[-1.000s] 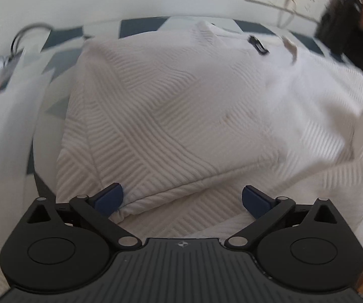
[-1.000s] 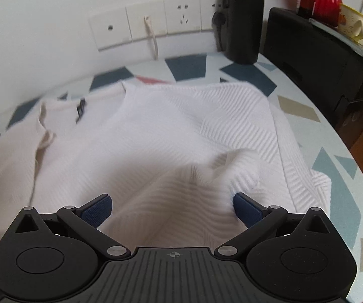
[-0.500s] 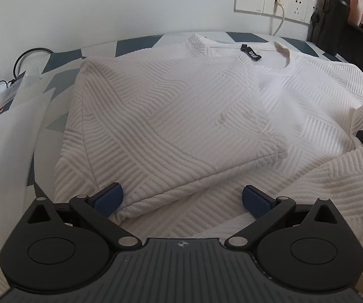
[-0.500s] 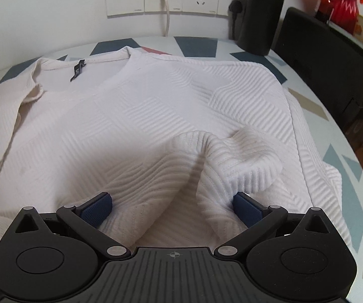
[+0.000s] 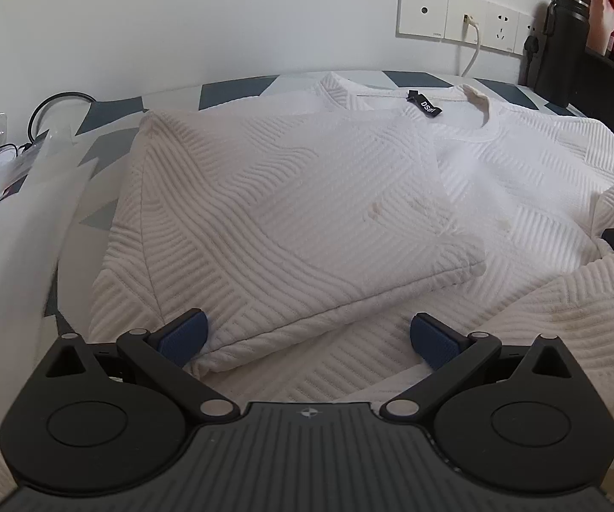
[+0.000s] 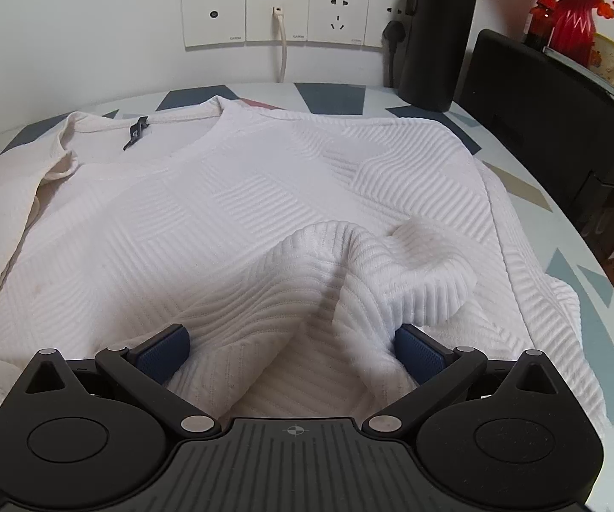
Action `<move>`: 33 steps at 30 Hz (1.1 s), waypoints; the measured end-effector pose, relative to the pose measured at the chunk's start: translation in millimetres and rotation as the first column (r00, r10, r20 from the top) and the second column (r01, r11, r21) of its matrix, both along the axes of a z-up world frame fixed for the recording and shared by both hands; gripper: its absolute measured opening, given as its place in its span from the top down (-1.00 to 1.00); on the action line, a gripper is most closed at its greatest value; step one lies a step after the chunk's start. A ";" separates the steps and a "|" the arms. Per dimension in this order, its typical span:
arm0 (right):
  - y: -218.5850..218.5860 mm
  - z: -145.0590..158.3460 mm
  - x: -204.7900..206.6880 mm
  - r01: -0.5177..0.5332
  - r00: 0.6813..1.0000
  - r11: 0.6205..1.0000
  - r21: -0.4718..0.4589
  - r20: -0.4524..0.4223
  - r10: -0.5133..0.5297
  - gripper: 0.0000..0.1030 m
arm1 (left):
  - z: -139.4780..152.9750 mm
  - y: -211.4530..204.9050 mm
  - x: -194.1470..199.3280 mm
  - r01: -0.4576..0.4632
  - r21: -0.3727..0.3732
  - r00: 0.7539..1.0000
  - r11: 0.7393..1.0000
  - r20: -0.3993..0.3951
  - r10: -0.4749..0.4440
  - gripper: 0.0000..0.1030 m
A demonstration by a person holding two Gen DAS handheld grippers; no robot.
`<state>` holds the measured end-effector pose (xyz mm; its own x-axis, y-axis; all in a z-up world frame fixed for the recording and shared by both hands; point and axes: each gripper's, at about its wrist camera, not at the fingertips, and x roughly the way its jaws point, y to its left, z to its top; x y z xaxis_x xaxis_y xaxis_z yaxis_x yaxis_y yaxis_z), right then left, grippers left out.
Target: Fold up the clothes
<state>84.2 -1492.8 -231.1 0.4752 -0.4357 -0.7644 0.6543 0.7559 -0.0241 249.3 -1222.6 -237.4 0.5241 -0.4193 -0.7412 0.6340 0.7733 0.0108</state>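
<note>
I see a white textured sweater spread across the counter, its neckline and black label toward the far edge by the wall sockets, its hem toward me. My left claw is spread wide, pinching nothing, and sits low at the near edge; the left side of the sweater is already folded in as a flap, whose near corner lies just ahead of the claw's left finger, the flap's long edge running away to the right. My right claw is also spread and empty, with a bunched sleeve cuff directly ahead, nearer its right finger, lying on the sweater's body. The right side seam runs from the near right up toward the far edge. I judge the right claw is the nearer to that loose sleeve, so it would take it. For containers, I see only a black bottle and a red vase holding orange flowers at the far right corner.
</note>
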 end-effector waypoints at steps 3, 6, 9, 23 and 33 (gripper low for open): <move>0.8 -0.3 0.4 0.004 1.000 1.000 -0.002 0.001 -0.004 -0.99 | -0.5 0.9 -1.2 0.000 -0.008 1.000 1.000 0.008 0.000 -1.00; 2.5 -0.8 1.3 0.012 1.000 1.000 -0.006 0.004 -0.012 -0.99 | -1.0 1.6 -2.2 0.001 -0.014 1.000 1.000 0.014 0.000 -1.00; 3.5 -1.1 1.5 0.019 1.000 1.000 -0.009 0.007 -0.019 -0.99 | -1.0 1.8 -2.4 0.005 -0.016 1.000 1.000 0.018 -0.004 -1.00; 4.7 -2.5 -0.5 0.027 0.999 0.999 -0.021 0.024 -0.026 -0.99 | 9.4 -25.6 4.7 0.040 0.163 0.999 0.986 -0.002 -0.040 -1.00; 5.7 -3.3 -1.2 0.027 0.999 0.999 -0.031 0.036 -0.025 -0.99 | 3.0 -17.3 7.2 -0.029 0.057 0.999 0.998 -0.028 0.030 -1.00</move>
